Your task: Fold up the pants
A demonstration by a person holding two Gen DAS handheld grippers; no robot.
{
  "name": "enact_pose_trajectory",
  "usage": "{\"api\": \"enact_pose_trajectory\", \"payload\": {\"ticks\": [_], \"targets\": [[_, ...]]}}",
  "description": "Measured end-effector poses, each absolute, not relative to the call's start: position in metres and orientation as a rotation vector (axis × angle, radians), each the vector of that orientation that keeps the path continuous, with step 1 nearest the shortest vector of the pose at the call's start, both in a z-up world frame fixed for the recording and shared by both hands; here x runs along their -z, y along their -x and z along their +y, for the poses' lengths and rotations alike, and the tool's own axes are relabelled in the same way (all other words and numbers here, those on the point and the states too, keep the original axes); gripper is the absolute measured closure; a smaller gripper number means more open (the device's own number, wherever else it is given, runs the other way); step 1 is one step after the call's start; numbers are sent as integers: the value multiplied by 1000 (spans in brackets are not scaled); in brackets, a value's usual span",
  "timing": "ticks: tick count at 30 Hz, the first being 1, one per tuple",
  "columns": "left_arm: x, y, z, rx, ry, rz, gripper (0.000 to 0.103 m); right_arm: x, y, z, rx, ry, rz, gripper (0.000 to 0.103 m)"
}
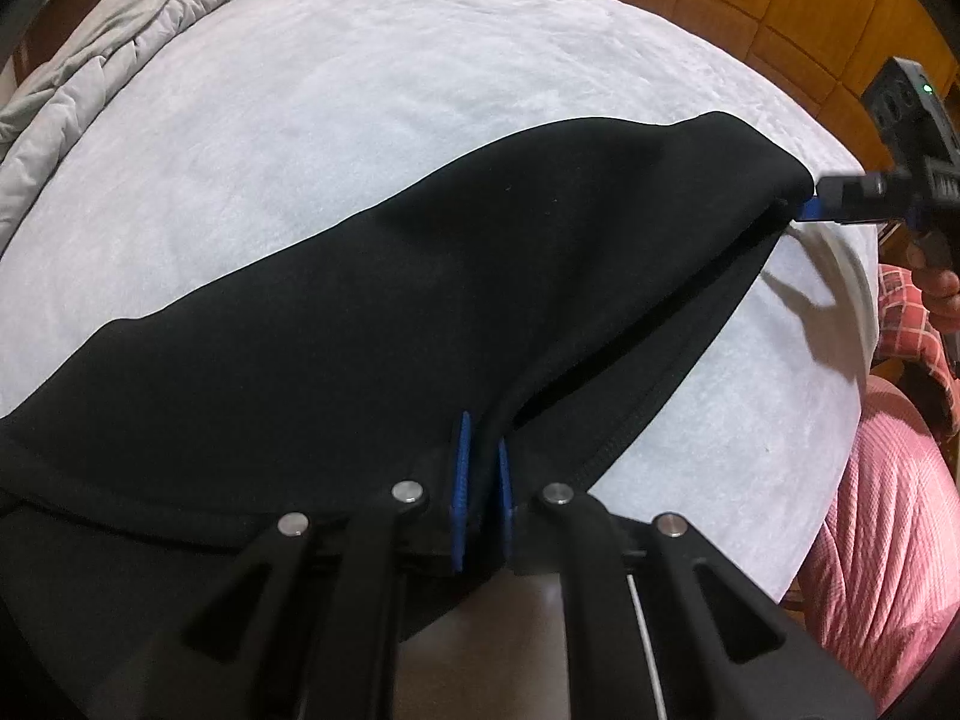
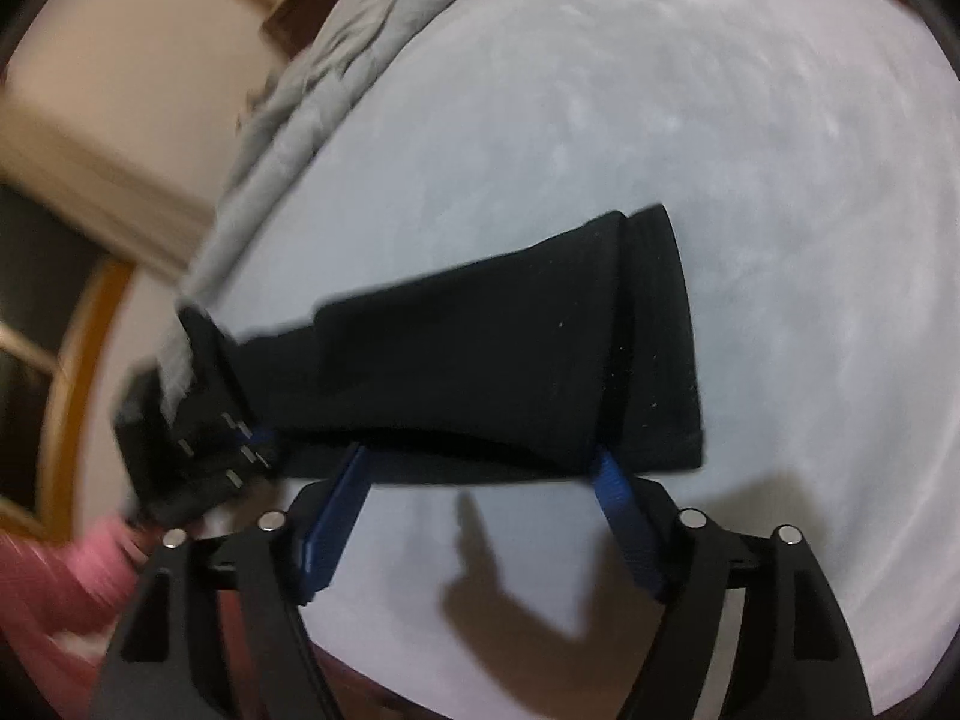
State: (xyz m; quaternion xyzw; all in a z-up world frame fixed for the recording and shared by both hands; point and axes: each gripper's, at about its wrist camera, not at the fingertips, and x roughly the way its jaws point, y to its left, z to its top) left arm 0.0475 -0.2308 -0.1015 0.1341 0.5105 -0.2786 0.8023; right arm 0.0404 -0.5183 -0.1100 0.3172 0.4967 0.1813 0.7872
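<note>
Black pants lie folded lengthwise on a pale blue bed sheet. My left gripper is shut on the pants' near edge, its blue pads pinching the cloth. In the right wrist view the pants stretch across the sheet, and my right gripper is open, its blue fingers spread wide at the pants' near edge. The right gripper also shows in the left wrist view at the pants' far end; the left gripper shows in the right wrist view, blurred.
A crumpled grey blanket lies along the bed's far left side, also in the right wrist view. Wooden panelling stands behind the bed. The person's pink clothing is at the bed's right edge.
</note>
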Motion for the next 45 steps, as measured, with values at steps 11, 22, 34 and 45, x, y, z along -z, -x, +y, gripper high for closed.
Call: {"api": "enact_pose_trajectory", "payload": {"ticks": [11, 22, 34, 45], "targets": [[100, -51, -236, 594, -314, 1115, 94, 87, -47, -519, -412, -832, 1036, 23], [100, -60, -239, 573, -211, 1145, 74, 72, -45, -501, -446, -777, 1059, 17], [99, -72, -238, 551, -130, 1185, 78, 104, -67, -509, -298, -791, 1105, 94], [100, -73, -231, 549, -126, 1186, 78, 109, -42, -535, -131, -756, 1163, 49]]}}
